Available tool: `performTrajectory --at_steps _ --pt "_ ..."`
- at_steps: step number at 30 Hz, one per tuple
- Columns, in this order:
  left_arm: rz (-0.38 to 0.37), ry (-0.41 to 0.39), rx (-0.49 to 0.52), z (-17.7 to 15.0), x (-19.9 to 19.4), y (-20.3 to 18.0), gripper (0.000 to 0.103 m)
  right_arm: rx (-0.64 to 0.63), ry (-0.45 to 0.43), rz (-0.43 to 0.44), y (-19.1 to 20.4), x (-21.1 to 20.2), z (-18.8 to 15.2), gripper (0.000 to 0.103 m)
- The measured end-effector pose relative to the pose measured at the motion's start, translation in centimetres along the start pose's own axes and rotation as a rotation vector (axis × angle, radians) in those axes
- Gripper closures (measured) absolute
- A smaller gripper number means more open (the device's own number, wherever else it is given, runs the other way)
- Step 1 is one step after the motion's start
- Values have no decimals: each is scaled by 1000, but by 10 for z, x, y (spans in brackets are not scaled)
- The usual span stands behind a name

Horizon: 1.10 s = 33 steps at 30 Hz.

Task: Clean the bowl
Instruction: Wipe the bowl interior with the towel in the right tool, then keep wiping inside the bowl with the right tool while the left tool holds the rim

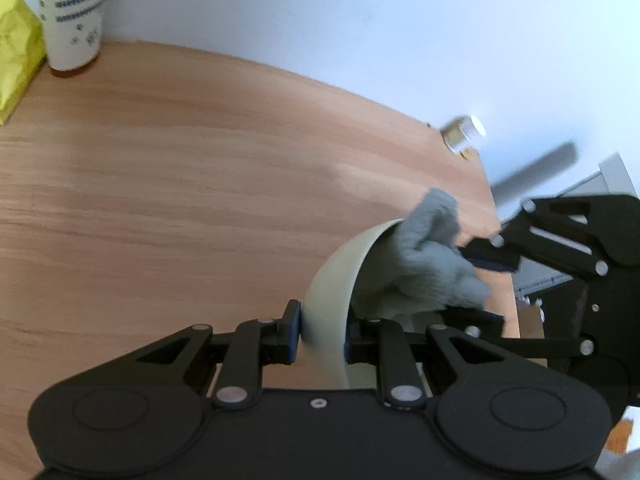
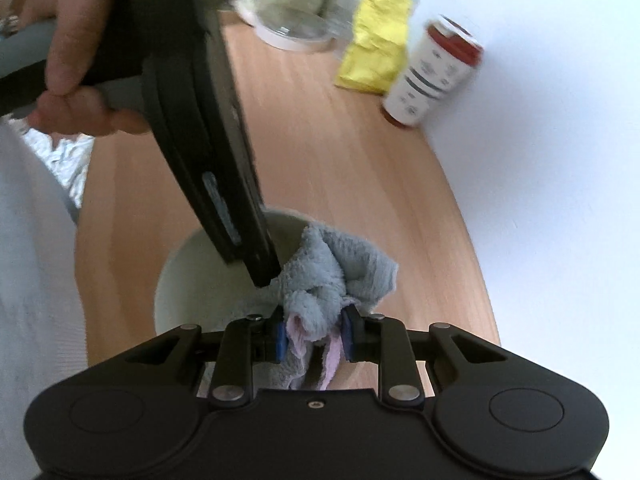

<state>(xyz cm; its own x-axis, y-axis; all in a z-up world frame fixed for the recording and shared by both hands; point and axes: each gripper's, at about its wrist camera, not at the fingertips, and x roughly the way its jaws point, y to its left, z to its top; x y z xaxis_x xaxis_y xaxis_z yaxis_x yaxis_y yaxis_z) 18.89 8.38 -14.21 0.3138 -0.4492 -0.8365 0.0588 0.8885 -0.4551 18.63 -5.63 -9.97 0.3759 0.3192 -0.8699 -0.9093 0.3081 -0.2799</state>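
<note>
A pale cream bowl [image 1: 340, 276] is tilted on its side above the wooden table. My left gripper [image 1: 322, 336] is shut on the bowl's rim, one pad outside and one inside. My right gripper [image 2: 314, 338] is shut on a grey-blue cloth [image 2: 336, 272] with a pink underside, and presses it into the bowl [image 2: 188, 276]. In the left wrist view the cloth [image 1: 432, 264] fills the bowl's mouth, with the right gripper [image 1: 486, 286] coming in from the right. In the right wrist view the left gripper's black body [image 2: 208, 140] crosses over the bowl.
A white patterned paper cup [image 1: 74, 12] and a yellow packet [image 1: 16, 52] stand at the table's far left. A small jar [image 1: 464, 134] sits near the far edge. In the right wrist view a lidded clear container [image 2: 294, 30], bottles and crumpled foil [image 2: 64, 160] lie around.
</note>
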Motion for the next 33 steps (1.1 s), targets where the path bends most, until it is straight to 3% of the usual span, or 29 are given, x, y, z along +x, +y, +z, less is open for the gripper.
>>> performTrajectory --at_steps 5,12,22,25,33 --pt "-7 -2 -48 3 4 0 85 95 30 -32 -6 -7 -7 76" --pt "0 25 -141 5 13 7 85 104 80 -41 6 -9 -20 76" --pt "-55 45 -243 8 15 12 85 180 56 101 18 -4 -22 76" --pt "-62 37 -289 9 12 17 85 284 25 164 7 -2 -19 76" --pt "-50 -29 -326 10 4 20 84 790 -115 427 -34 -3 -46 76"
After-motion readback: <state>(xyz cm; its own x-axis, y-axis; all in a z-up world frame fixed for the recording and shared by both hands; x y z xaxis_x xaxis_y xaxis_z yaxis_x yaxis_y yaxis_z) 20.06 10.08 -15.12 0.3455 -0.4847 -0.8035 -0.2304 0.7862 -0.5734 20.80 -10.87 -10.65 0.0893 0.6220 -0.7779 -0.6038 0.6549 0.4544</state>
